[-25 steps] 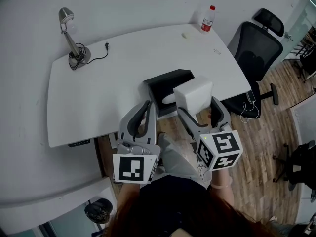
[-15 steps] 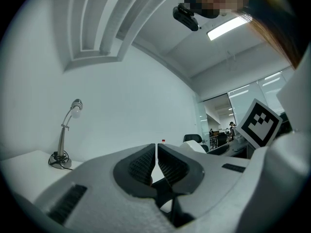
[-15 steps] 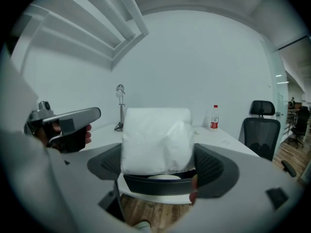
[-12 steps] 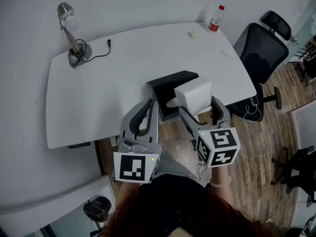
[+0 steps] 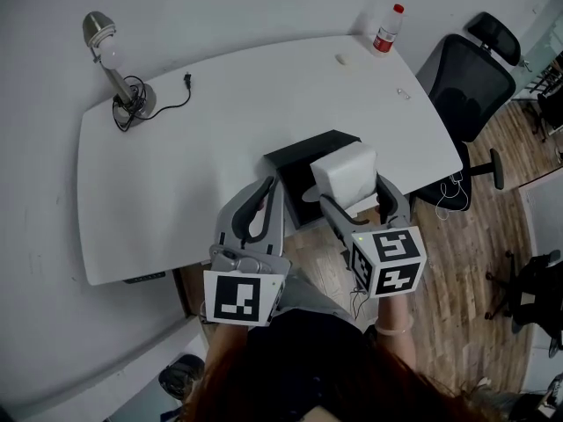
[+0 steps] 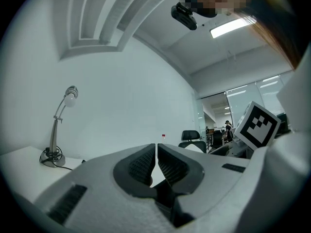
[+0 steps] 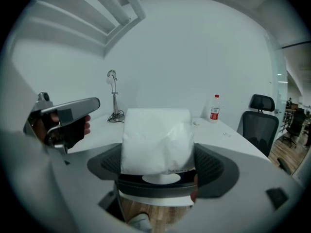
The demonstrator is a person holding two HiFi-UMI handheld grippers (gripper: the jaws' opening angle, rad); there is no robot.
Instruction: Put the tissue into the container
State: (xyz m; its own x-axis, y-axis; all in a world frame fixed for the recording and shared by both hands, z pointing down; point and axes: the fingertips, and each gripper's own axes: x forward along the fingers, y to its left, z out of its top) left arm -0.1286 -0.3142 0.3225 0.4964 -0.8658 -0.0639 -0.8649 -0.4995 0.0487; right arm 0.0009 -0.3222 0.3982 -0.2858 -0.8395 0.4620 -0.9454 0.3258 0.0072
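Note:
A white plastic-wrapped tissue pack (image 5: pixel 345 172) (image 7: pixel 157 139) hangs over the table's near edge, with my right gripper (image 5: pixel 352 192) (image 7: pixel 158 164) shut on it. Just beyond and beneath it sits the black open container (image 5: pixel 297 160) (image 7: pixel 155 184) with a white oval inside. The pack hides much of the container's right side. My left gripper (image 5: pixel 268 196) (image 6: pixel 156 160) is shut with nothing between its jaws, held near the table's front edge to the left of the container.
The white table (image 5: pixel 185 165) carries a desk lamp (image 5: pixel 113 69) with a cable at its far left and a red-capped bottle (image 5: pixel 389 26) at its far right. A black office chair (image 5: pixel 471 73) stands to the right on the wood floor.
The tissue pack in my right gripper has shifted slightly forward toward the container. The head view has drifted, so the table sits a little differently in frame.

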